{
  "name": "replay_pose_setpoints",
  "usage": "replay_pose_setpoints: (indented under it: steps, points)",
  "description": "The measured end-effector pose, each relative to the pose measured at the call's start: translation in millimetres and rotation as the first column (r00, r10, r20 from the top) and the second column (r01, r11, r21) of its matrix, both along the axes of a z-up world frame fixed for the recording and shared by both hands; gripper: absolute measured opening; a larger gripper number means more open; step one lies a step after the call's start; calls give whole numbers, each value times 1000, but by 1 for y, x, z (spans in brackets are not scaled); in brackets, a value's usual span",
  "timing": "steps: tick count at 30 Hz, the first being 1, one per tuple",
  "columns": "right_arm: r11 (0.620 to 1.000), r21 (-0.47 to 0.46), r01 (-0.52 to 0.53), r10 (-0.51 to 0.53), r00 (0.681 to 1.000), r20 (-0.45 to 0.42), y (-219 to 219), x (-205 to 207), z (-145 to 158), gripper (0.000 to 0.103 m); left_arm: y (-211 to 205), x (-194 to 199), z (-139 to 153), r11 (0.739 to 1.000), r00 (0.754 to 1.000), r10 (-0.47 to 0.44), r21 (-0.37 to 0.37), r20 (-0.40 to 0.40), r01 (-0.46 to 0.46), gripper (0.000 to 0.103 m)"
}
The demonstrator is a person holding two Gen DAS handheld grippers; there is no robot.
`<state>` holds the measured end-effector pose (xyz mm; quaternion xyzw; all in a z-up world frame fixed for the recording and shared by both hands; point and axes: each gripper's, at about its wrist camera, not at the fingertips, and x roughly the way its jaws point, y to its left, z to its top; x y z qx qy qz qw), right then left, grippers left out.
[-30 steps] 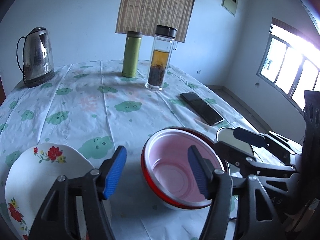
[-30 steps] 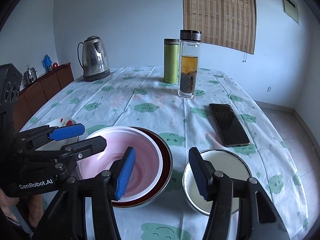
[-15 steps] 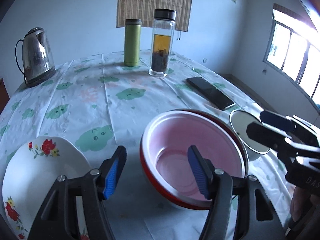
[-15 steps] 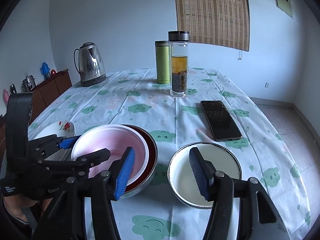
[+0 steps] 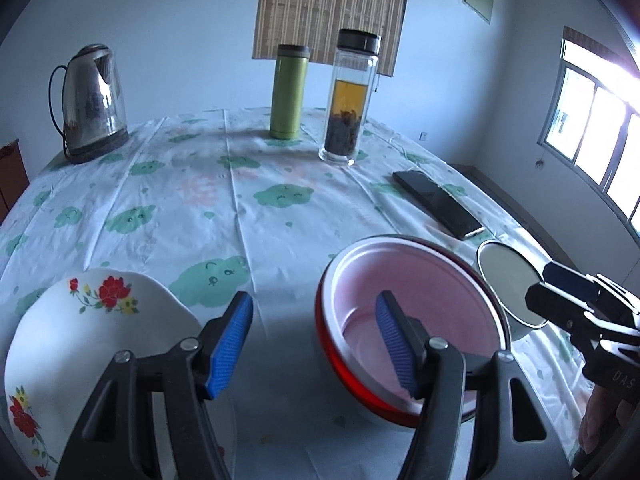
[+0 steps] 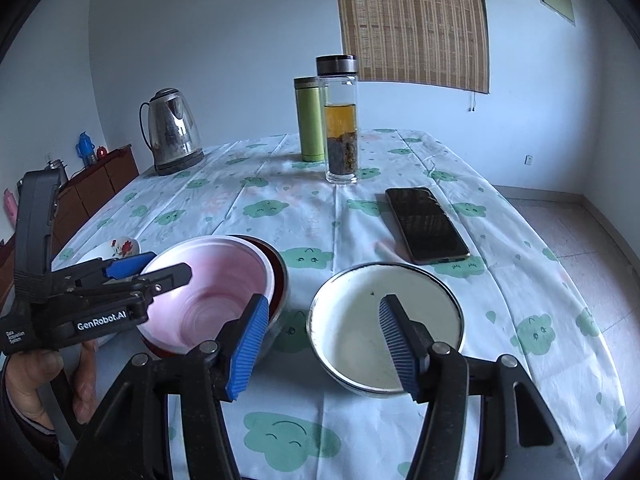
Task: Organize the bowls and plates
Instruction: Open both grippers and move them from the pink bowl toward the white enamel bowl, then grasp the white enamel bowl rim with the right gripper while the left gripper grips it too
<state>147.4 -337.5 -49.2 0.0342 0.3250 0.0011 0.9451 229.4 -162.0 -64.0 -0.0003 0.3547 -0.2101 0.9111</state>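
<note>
Pink bowl lower right; both hand-held grippers released, left straddles rim; closing off-centre risks tipping.

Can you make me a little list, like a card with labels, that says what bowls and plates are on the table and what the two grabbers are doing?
pink bowl: sits inside a red bowl, near table edge
white bowl: metal-rimmed, alone, right of the pink one
flowered plate: white with red flowers, far left
left gripper: open, one finger over the pink bowl's rim, holding nothing
right gripper: open, one finger over the white bowl, holding nothing
other things: kettle, green flask, tea bottle, phone
table: cloud-print cloth
</note>
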Motion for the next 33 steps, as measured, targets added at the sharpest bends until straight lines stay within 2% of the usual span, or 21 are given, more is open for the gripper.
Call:
replay_pose_setpoints:
  steps: [6,12,18,27,28,30,33]
  points:
    - [999,19,41,-41,999,1,-21,-10,-2,60,-4,-7,17,999,998,32,18,52,-33,65]
    - [996,36,77,-77,997,4,-41,-17,-1,60,-26,-22,36,998,997,-28,51,79,24,65]
    - [993,61,98,-98,995,-5,-57,-19,-5,60,-67,-28,47,991,991,-118,66,61,114,65]
    - [986,85,145,-143,989,-20,-80,-18,-11,60,-122,-18,34,975,983,-185,124,-8,185,63]
    - [985,85,147,-146,989,-22,-81,-17,-11,59,-126,-18,33,974,983,-185,129,-12,185,63]
    - [986,90,141,-139,990,-30,-83,-15,-13,48,-133,-20,33,970,980,-200,140,-12,199,59]
    - [986,100,136,-133,990,-38,-86,-13,-16,40,-141,-21,32,963,974,-226,150,-16,226,48]
